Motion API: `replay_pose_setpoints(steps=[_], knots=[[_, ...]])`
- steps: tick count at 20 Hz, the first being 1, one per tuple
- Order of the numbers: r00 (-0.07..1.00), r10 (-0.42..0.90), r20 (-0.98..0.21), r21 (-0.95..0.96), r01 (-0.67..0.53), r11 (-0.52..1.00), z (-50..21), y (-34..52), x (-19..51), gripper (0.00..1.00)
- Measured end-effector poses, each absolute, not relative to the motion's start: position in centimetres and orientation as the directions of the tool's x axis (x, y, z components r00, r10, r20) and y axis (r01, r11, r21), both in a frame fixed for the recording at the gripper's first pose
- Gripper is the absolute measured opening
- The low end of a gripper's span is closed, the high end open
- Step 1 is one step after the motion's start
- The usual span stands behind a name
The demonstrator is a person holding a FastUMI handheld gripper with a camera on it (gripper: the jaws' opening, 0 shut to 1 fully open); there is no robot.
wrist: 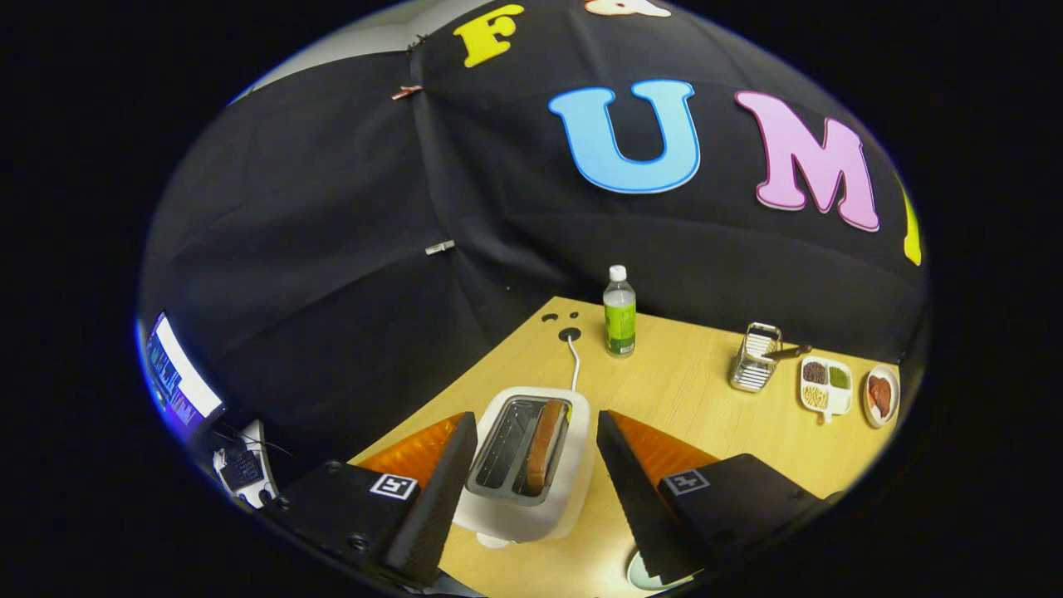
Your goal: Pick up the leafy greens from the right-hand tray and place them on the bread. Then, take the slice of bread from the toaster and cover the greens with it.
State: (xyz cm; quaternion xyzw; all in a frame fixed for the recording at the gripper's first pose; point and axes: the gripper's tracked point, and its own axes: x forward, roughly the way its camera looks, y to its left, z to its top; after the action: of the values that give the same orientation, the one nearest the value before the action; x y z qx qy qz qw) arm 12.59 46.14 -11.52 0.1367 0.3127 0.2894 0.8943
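My right finger hides most of a plate (644,575). My gripper (529,482) hangs wide open over the toaster (573,477), bread (544,444) between its fingers, touching nothing.

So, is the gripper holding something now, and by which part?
Nothing is held. The gripper is open above the toaster, with the bread slice in its slot untouched.

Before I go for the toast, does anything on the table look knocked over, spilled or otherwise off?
Nothing stands out. The toaster sits upright between the open fingers, with the bread slice standing in one slot. Beyond it, the bottle and the wire rack stand upright, and the divided dish looks unspilled.
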Motion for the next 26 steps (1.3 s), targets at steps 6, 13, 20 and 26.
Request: replay_pose_setpoints(steps=[6,13,20,26], knots=[[0.593,0.584,-0.555,0.509,-0.312,0.802,-16.5,49.2,14.6,0.87],[0.610,0.489,-0.623,0.464,-0.216,0.859,-20.3,49.2,16.0,0.60],[0.620,0.509,-0.597,0.508,-0.198,0.838,-18.2,49.2,15.6,0.10],[0.684,0.528,-0.504,0.558,-0.209,0.803,-12.5,46.6,15.9,0.10]])
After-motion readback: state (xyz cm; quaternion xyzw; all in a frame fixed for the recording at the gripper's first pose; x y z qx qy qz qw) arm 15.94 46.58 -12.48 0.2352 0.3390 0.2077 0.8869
